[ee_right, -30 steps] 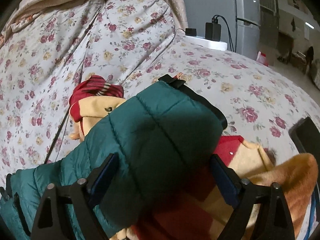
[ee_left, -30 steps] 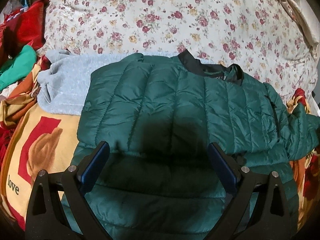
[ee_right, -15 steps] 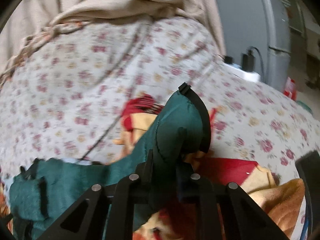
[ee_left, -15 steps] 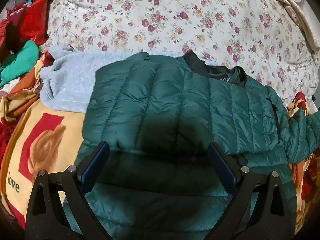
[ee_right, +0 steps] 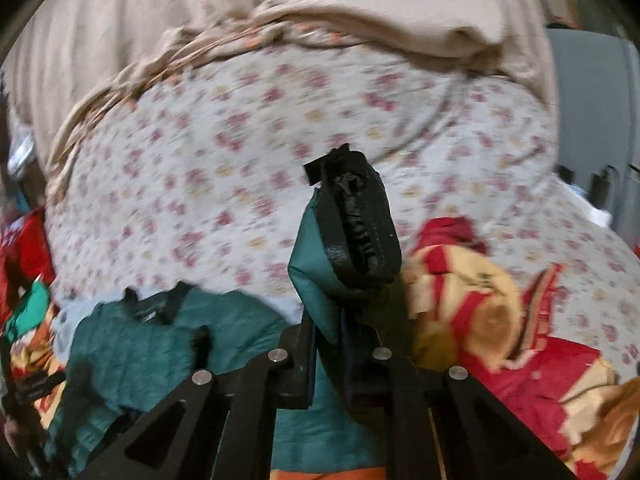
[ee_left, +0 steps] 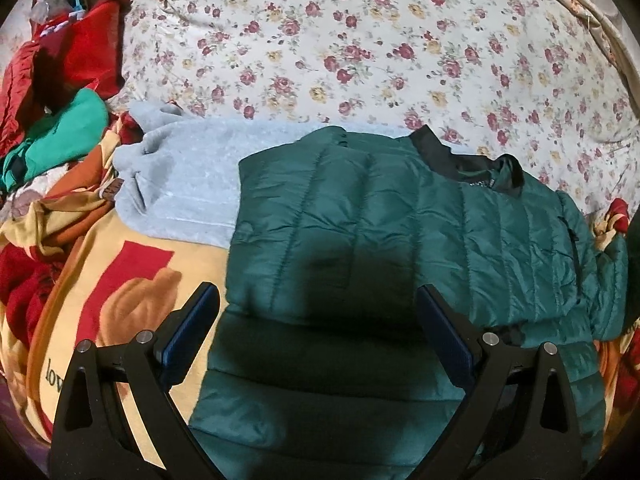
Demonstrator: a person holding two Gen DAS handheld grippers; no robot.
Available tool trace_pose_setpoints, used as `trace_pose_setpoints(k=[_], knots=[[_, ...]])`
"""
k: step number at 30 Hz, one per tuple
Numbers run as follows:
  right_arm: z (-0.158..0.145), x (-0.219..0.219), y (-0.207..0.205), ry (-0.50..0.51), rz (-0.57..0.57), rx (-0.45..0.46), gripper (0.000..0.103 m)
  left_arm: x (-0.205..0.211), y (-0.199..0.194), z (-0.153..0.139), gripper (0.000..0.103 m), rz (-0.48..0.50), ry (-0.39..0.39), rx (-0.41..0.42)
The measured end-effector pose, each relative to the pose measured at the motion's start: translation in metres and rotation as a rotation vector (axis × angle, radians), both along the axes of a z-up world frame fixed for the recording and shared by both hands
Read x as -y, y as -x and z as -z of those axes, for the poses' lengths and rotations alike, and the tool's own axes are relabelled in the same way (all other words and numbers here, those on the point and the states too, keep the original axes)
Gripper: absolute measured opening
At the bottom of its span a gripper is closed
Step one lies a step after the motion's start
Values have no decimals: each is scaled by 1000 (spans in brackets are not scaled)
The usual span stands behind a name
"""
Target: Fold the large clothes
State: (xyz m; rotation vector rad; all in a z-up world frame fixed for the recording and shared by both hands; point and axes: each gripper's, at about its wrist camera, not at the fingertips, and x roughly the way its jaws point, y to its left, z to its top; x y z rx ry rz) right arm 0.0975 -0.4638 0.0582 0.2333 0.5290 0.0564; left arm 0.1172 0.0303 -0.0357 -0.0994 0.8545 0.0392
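Observation:
A dark green quilted puffer jacket lies on the bed, collar at the far right, its left side folded over the body. My left gripper is open and empty, hovering over the jacket's near part. My right gripper is shut on the jacket's right sleeve and holds it raised, the black cuff sticking up past the fingers. The jacket body shows low at the left in the right wrist view.
A grey sweater lies to the left, under the jacket's edge. A yellow and red blanket covers the near bed. A floral quilt lies behind. Red and green clothes are piled at the far left.
My right gripper closed on the sleeve, lifted it and swung left toward the jacket body. My left gripper stayed open and drifted slightly left over the jacket.

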Motion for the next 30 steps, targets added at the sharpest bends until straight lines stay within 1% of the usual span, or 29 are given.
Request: trace_pose_setpoints(k=[6,10,13,16,18,19,20,23,26,30], knots=[[1,-68,-15,22,-138,-26,8,-8,-1,-2,99,-17,15,1],[3,-107,-23,12,-215,-34,8,-12,-3,-1,99,-24,15,1],[3,-139,-30,-21,-276,-39,8,-17,-3,-1,98,-33,27,2],[7,-180,-42,-33,-341,-55,8,-22,-3,-3,98,-42,40,6],[14,-214,-53,-33,-389,-70,8,-25,-3,-4,98,-45,45,9],[16,-224,-58,-31,-403,-77,8,-26,-3,-5,98,-45,48,10],[21,-244,-65,-31,-427,-93,8,-27,-3,-6,98,-45,50,11],[36,-283,-79,-29,-479,-136,8,-32,-2,-8,98,-48,57,17],[53,-318,-88,-40,-536,-175,8,-38,-2,-9,98,-56,72,20],[69,-353,-96,-49,-572,-202,8,-44,-3,-9,98,-63,89,20]])
